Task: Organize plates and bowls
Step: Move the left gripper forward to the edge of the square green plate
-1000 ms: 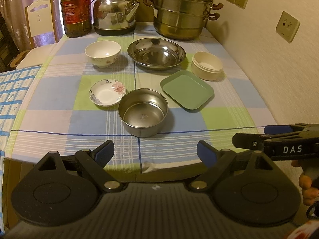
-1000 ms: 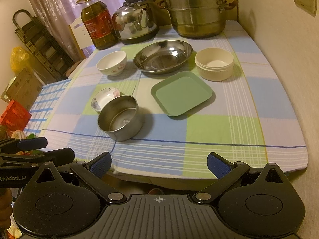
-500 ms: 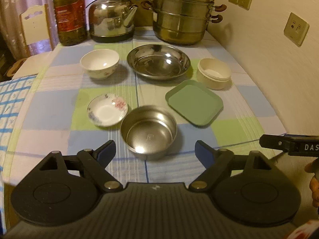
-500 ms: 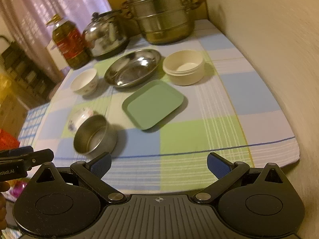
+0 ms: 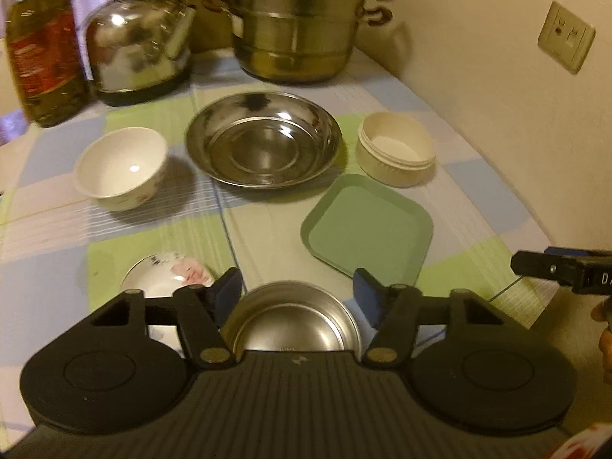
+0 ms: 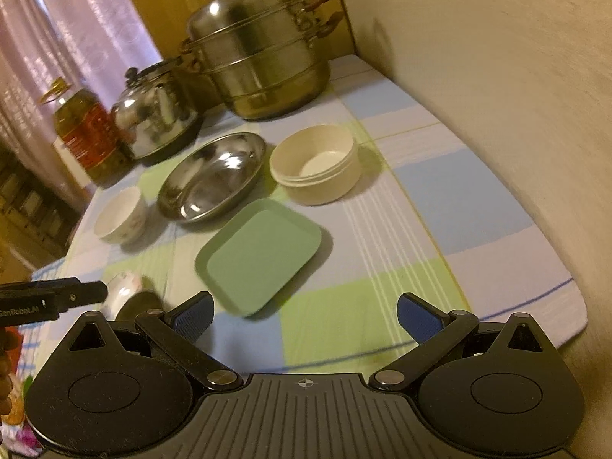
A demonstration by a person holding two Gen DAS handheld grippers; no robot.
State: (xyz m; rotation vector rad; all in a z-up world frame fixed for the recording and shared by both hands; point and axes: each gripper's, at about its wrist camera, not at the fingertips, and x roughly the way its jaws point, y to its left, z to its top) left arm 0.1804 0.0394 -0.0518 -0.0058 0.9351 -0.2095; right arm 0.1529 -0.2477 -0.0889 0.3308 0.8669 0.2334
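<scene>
My left gripper [image 5: 298,298] hangs over the small steel bowl [image 5: 292,325], its jaws closing with the bowl between them; the blue pads stand to either side of the rim and I cannot see them pressing on it. That bowl holds nothing. Just to its left, partly under my left jaw, lies the small flowered dish [image 5: 172,273], also bare inside.

My right gripper [image 6: 304,315] has its jaws spread wide with nothing between them, above the near edge of the checked cloth on the surface [image 6: 459,206]. The green square plate [image 6: 260,254] lies just beyond them, flat and with nothing on it.

Farther back stand 3 more containers: the white china bowl [image 5: 120,166] on the left, the wide steel basin [image 5: 264,139] in the middle, and the cream round tub [image 5: 396,153] on the right, near the green plate's far corner. All 3 show clean interiors with no contents.

Along the back edge are an oil bottle [image 5: 42,53], a steel kettle [image 5: 139,49], and a lidded stacked steamer pot [image 5: 298,23].
</scene>
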